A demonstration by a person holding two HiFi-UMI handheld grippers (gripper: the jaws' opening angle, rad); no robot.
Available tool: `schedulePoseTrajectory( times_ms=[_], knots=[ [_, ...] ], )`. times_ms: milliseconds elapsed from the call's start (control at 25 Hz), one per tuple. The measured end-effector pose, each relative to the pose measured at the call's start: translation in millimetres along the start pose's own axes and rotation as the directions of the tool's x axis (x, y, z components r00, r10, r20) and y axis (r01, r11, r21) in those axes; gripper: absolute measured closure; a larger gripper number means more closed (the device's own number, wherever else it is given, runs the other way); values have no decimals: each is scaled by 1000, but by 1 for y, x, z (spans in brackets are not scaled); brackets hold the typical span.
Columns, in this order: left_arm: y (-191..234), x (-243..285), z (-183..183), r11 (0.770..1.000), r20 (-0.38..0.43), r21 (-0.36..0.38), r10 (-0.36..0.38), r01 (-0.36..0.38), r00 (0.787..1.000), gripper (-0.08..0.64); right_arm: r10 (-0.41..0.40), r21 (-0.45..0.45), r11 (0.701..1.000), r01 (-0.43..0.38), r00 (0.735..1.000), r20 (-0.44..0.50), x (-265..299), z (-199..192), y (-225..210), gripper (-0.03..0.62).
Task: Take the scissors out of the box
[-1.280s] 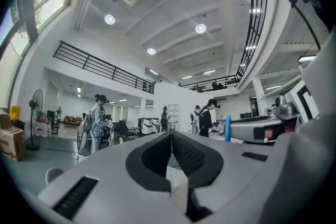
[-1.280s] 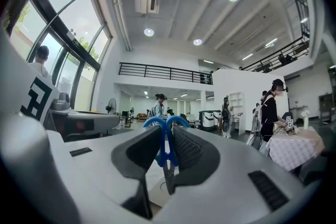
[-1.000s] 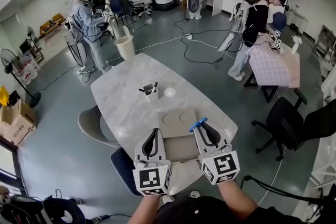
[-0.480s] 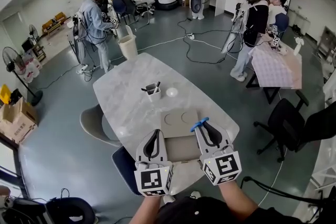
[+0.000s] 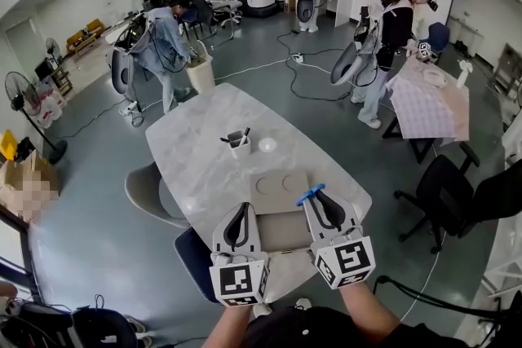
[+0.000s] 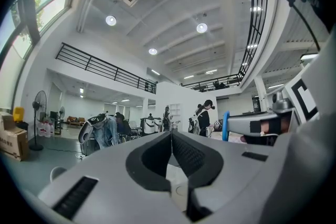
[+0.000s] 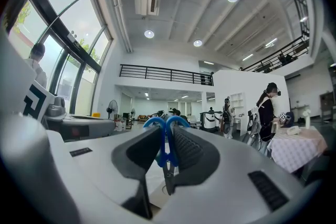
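Jaws of the left gripper (image 5: 241, 209) were pressed together with nothing between them, held level over the near end of the marble table (image 5: 200, 167). Just right of it, between the two grippers, lay the flat brown box (image 5: 281, 231). The right gripper (image 5: 315, 196) was clamped on the blue-handled scissors (image 7: 165, 135), handles poking past the jaw tips and blades pointing down, over the box's right edge.

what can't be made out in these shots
- blades of the scissors: head view, right claw covers all but the blue handles
- inside of the box: head view, left claw and right claw overlap its near part
- items in the white holder: head view, too small
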State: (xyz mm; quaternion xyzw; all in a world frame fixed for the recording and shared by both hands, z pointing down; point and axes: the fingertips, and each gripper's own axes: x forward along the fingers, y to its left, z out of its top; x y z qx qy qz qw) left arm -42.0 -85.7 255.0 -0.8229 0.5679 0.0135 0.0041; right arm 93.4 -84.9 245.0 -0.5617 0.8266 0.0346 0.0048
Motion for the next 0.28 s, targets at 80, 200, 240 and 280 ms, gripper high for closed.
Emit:
schedulePoseTrajectory(
  times_ms=[80,200,240,280],
  knots=[
    [-2,-1,1,1000,-1,0,-1,1,1000,543,1,0,1000,-1,1000,1,-2,2,0,518],
    [-7,-2,4,1000,-1,-4,-1,1,1000,543,0,3,1000,0,1000,2,-6,5,-2,518],
    [-9,-2,4,1000,-1,-6,-2,2,1000,543,0,4,1000,0,1000,2,-7,6,-3,518],
    [-11,-3,5,1000,-1,-8,-3,3,1000,543,-1,4,1000,1,1000,2,-9,7,-3,518]
  ],
)
